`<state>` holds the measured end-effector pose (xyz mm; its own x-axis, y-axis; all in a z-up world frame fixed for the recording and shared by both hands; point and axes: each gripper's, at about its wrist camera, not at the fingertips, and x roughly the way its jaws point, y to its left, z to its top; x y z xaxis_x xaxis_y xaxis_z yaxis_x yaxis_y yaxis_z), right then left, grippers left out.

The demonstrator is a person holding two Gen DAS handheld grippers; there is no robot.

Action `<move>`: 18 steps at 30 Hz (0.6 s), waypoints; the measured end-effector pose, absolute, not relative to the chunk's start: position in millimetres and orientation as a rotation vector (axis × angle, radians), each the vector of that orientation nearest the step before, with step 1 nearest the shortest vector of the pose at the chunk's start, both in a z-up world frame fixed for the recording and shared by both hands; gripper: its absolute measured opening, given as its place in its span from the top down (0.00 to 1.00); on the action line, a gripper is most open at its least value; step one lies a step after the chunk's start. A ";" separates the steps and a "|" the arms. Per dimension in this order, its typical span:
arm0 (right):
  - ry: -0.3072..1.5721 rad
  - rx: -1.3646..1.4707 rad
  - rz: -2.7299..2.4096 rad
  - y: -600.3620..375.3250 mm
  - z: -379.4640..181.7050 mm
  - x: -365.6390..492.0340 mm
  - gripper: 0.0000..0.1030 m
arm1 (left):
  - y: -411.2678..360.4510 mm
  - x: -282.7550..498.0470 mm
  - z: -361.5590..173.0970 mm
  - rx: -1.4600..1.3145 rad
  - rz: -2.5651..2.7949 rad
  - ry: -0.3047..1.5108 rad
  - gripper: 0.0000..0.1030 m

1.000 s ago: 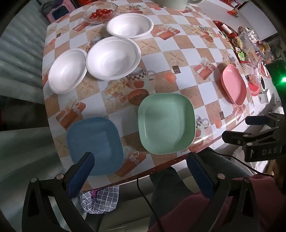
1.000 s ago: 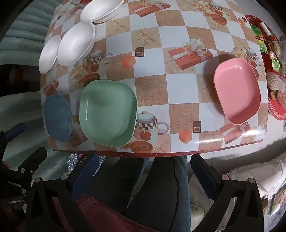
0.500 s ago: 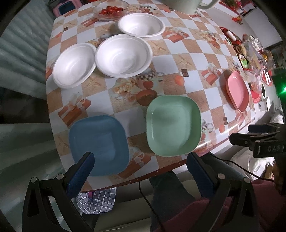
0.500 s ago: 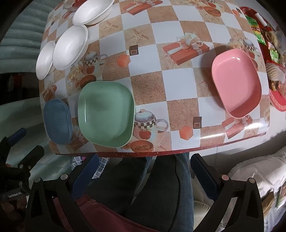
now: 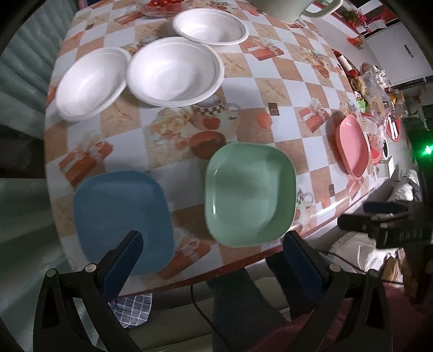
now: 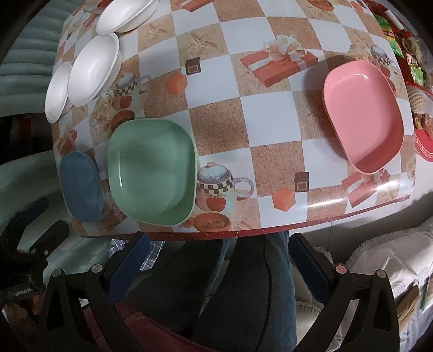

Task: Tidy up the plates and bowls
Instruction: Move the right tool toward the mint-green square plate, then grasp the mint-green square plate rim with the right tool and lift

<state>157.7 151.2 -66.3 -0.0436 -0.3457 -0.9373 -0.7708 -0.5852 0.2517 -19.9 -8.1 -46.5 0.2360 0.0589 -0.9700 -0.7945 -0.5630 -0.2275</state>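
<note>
Both grippers have come nearer the table (image 5: 270, 67) since the earlier frames, the left one furthest, so the blue plate (image 5: 121, 216) now lies close under its left finger. Left gripper (image 5: 213, 257): jaws wide apart, nothing held, hovering over the near edge between blue and green plates. Right gripper (image 6: 216, 262): equally wide, empty, held off the table above the person's lap. Table: checked oilcloth, glossy. Green plate (image 5: 249, 192): near edge, empty. Blue plate: just beside it to the left, empty, close to the rim. Pink plate (image 6: 362, 113): well apart to the right, empty. Three white bowls (image 5: 173, 70): far left, empty, two with rims overlapping or touching, the third just behind. Glass dish (image 5: 162, 5): beyond the bowls, holds small red fruit, likely tomatoes. Risks, judged: a low approach could nudge the blue plate off the edge; shallow rims may slip from a pinch on the slick cloth; lifting one overlapped bowl may drag its neighbour.
</note>
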 end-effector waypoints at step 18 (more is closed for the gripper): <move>1.125 -1.942 1.614 146.2 -88.6 164.0 0.00 | 9.2 -42.7 -126.5 -1.865 1.371 0.453 0.00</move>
